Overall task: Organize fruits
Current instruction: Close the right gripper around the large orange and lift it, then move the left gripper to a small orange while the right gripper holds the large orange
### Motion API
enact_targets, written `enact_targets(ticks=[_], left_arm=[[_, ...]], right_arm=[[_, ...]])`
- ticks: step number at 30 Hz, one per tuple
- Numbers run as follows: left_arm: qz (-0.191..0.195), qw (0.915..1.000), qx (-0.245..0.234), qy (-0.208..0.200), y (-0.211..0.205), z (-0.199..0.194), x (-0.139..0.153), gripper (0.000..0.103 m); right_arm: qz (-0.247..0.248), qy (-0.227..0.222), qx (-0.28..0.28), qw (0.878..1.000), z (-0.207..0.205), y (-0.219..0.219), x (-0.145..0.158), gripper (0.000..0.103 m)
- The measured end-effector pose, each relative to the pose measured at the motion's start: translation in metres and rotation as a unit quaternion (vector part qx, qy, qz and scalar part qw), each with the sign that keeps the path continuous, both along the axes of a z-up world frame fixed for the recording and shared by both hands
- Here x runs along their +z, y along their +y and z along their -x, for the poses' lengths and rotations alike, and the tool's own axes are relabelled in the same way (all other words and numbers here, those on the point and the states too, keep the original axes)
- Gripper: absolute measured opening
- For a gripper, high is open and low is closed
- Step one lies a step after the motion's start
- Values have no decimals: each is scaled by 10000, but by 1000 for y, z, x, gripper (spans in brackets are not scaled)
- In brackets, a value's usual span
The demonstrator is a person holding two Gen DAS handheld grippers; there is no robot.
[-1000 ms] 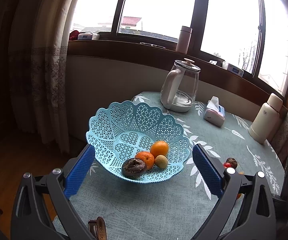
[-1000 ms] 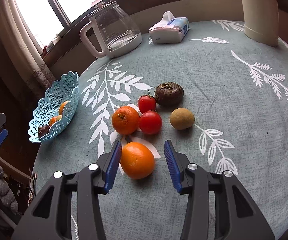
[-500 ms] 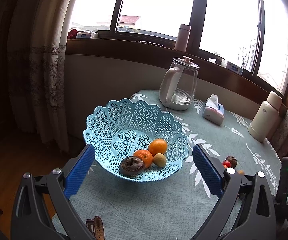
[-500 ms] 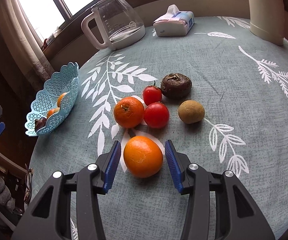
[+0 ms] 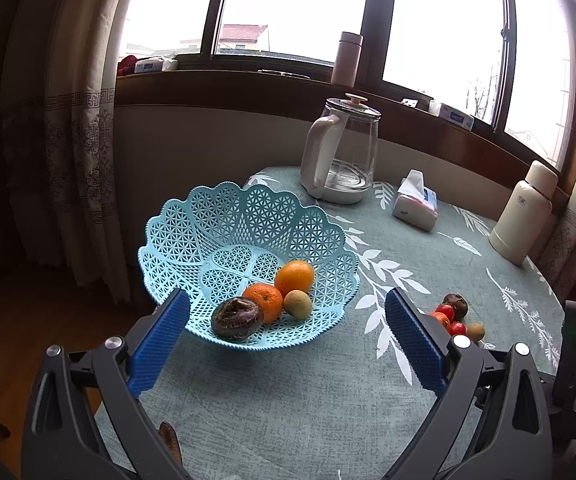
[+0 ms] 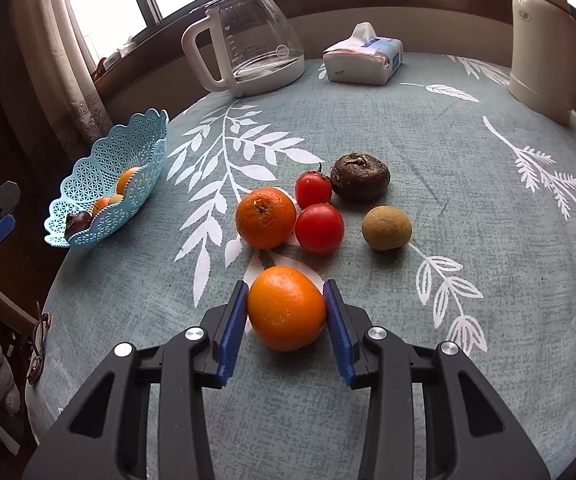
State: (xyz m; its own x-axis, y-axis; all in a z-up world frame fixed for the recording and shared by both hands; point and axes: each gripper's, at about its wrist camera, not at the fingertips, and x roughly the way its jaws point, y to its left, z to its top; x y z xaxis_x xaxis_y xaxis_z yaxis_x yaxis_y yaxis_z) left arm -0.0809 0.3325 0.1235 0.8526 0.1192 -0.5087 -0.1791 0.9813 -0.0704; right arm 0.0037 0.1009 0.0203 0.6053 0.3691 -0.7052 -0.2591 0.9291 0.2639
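Right gripper (image 6: 285,312) — blue pads pressed against both sides of the nearest orange (image 6: 286,307), which sits on the tablecloth (image 6: 428,152). Just beyond that orange: a second orange (image 6: 265,217), two tomatoes (image 6: 319,227), a brown round fruit (image 6: 386,227) and a dark wrinkled fruit (image 6: 360,176). Blue lattice basket (image 5: 192,240) lies well left of the orange, at the table edge, holding two oranges (image 5: 294,277), one small greenish fruit, one dark fruit. Left gripper (image 5: 286,344) — jaws wide apart, empty, facing the basket.
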Motion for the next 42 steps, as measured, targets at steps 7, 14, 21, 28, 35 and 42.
enact_targets(ticks=[7, 14, 21, 28, 35, 42], left_arm=[[78, 9995, -147, 276, -16, -7, -17, 99], [-59, 9982, -443, 387, -46, -17, -23, 99], [-69, 9981, -478, 381, -55, -18, -23, 99], [-107, 9984, -410, 384, -54, -17, -20, 99], [-183, 9973, -521, 488, -66, -24, -27, 99], [-413, 9945, -754, 596, -89, -37, -37, 99]], right_arm=[[113, -410, -228, 9988, 11, -26, 16, 39], [-229, -202, -327, 9990, 11, -52, 12, 39], [-547, 95, 127, 9984, 3, -30, 6, 40], [-421, 313, 268, 9983, -10, -13, -6, 39], [-275, -7, 174, 9995, 0, -19, 3, 37], [-240, -374, -471, 9979, 4, -59, 15, 37]])
